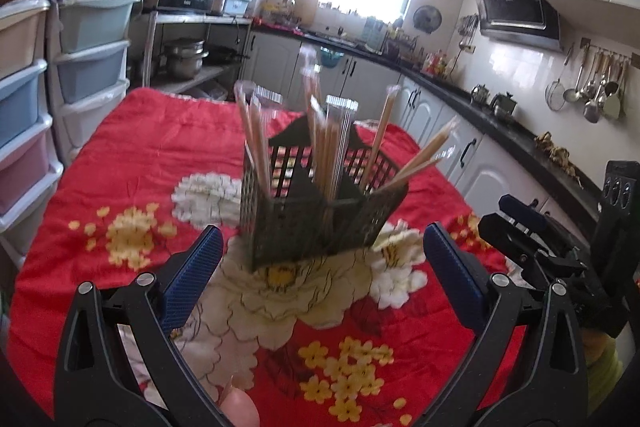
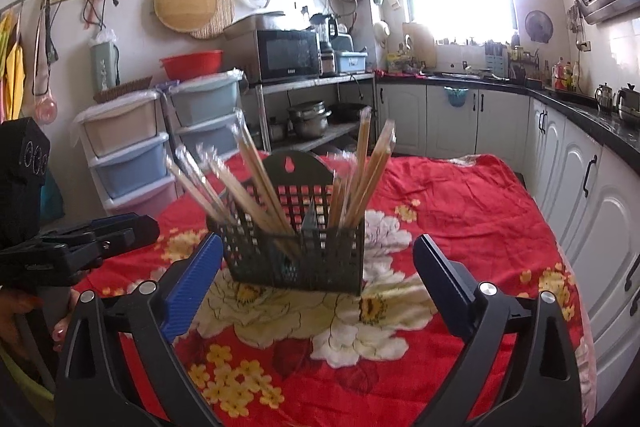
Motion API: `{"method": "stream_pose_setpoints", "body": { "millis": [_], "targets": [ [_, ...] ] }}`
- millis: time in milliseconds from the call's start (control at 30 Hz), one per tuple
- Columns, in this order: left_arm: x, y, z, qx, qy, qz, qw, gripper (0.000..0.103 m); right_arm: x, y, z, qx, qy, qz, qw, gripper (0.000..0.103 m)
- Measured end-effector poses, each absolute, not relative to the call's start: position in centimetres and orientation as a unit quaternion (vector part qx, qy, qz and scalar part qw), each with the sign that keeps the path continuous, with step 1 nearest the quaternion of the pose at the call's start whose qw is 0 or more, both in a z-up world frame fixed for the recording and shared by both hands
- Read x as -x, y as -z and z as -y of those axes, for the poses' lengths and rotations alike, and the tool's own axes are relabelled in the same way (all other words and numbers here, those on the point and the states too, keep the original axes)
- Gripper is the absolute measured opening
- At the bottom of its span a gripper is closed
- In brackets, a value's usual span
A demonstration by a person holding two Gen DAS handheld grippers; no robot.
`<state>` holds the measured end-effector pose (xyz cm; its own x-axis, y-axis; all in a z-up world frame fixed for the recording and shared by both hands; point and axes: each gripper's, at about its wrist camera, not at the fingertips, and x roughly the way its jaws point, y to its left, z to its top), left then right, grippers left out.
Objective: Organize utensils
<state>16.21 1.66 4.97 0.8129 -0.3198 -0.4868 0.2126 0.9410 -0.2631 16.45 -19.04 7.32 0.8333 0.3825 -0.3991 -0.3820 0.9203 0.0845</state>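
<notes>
Hidden or unclear: the chopsticks (image 1: 328,143) are motion-blurred in both views, so their count cannot be read. Their lower ends are screened by the mesh walls of the holder (image 1: 316,215). The bases of both grippers are cut off by the frame edges.

Location: the holder stands upright on the red floral cloth (image 1: 132,143), near the middle of the table, just ahead of both grippers.

Orientation: the chopsticks stand on end, long axes near vertical. They fan outward at the top; in the left wrist view the rightmost pair leans strongly right. The holder's tall back panel with its hanging slot faces the right wrist camera from the far side.

Left gripper (image 1: 322,243): jaws spread wide, nothing between the pads; the holder sits beyond the tips.

Right gripper (image 2: 318,251): jaws spread wide, empty, holder just beyond the tips.
</notes>
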Motion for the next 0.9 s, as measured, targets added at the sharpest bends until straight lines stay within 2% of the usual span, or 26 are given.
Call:
{"method": "stream_pose_setpoints", "body": {
  "millis": [467, 900],
  "targets": [
    [-15.3, -0.3, -1.1, 0.092, 0.119, -0.324, 0.934, 0.092, -15.2, -3.5, 18.6, 0.018, -0.182, -0.244, 0.952, 0.095],
    [-12.7, 0.3, -0.5, 0.075, 0.064, -0.262, 0.96, 0.092, -12.6, -1.9, 19.9, 0.017, -0.149, -0.2, 0.968, 0.096]
  ]
}}
